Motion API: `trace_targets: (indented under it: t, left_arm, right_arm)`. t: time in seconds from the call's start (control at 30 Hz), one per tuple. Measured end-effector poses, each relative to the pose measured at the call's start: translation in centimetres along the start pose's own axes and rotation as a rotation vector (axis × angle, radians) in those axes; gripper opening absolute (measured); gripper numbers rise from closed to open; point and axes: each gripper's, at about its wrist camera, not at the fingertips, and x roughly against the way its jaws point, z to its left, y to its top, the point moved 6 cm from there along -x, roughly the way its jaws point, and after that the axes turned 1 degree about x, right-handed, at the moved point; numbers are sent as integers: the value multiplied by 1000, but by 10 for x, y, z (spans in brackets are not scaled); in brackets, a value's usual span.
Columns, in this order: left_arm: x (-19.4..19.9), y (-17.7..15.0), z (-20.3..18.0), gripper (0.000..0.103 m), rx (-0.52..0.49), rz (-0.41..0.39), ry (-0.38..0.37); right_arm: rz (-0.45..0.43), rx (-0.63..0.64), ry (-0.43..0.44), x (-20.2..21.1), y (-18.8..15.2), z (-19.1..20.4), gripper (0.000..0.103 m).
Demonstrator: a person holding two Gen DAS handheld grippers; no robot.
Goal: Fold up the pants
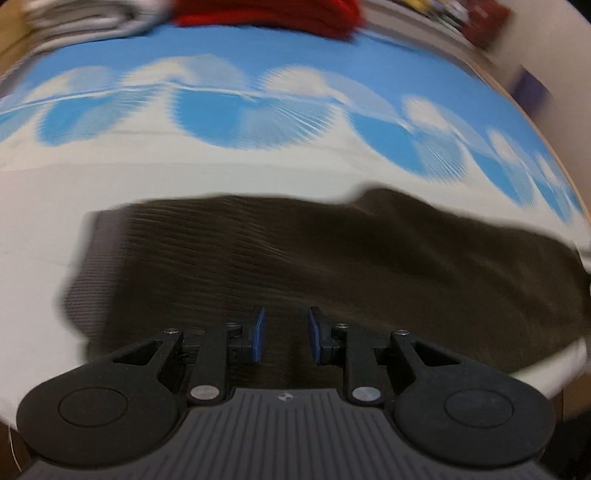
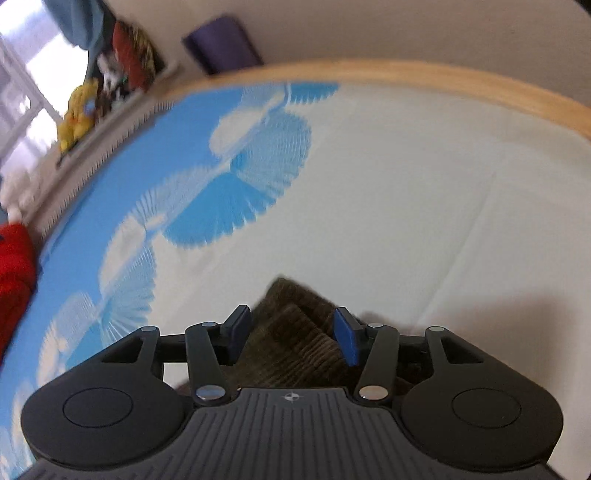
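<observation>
Dark brown corduroy pants [image 1: 295, 258] lie flat across the white part of a bed sheet [image 1: 258, 166], folded into a long band running left to right. My left gripper [image 1: 286, 332] hovers over their near edge, its blue pads a small way apart with no cloth pinched between them. In the right wrist view one end of the pants [image 2: 291, 306] lies rumpled under my right gripper [image 2: 291, 336]. Its jaws stand wide and the pads [image 2: 345, 343] are clear of the cloth.
The sheet is white with blue fan shapes [image 2: 229, 206]. A red garment [image 1: 277, 14] and folded grey cloth [image 1: 81, 18] lie at the far side. A wooden bed edge [image 2: 406, 74] borders the sheet; a purple object [image 2: 221, 44] and a yellow toy [image 2: 77, 114] sit beyond it.
</observation>
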Motion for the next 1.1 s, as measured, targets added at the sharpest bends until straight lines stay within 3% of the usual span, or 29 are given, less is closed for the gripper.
trace_targets:
  t: [0.1,0.13,0.17,0.23,0.33,0.4,0.5,0.53,0.57,0.63,0.8,0.87,0.9,0.97,1.1]
  left_arm:
    - [-24,-17,-35,30,-120,71,-11]
    - [-32,-23,-43,30,-161,102,9]
    - [-40,-31,-48,30,-196,135,35]
    - [-57,-47,-52,31,-253,208,84]
    - [-60,-51,-55,32,-280,215,100]
    - [-58,-48,-51,34,-246,220,86]
    - [-60,-51,-50,34,-232,223,91]
    - [-59,-52,-50,34,-241,220,94]
    - [-58,-54,-51,35,-248,218,96]
    - [-58,-54,-54,35,-252,217,98]
    - [-58,-50,-53,35,-243,218,90]
    - [-58,-49,-52,35,-240,219,85]
    - [-57,-49,-51,35,-237,220,83]
    - [-57,-49,-51,35,-235,222,80]
    - [-57,-49,-52,36,-244,223,86]
  right_arm:
    - [8,48,-21,-4,1,4,46]
    - [6,58,-25,-5,3,7,19]
    - [1,69,-30,-3,5,9,0]
    - [-102,90,-46,14,18,13,0]
    - [-256,141,-32,34,35,20,0]
    - [-228,158,-50,29,32,17,0]
    - [-80,102,53,9,15,11,7]
    - [-39,109,60,3,10,11,19]
    - [-23,122,50,0,7,12,38]
    - [-24,155,9,-6,2,12,51]
    - [-27,148,-22,-16,3,12,49]
    - [-12,176,-27,-16,1,18,17]
    - [-17,187,-49,-12,3,20,9]
    - [-61,208,-74,-2,11,28,8]
    - [-235,253,3,32,33,53,7]
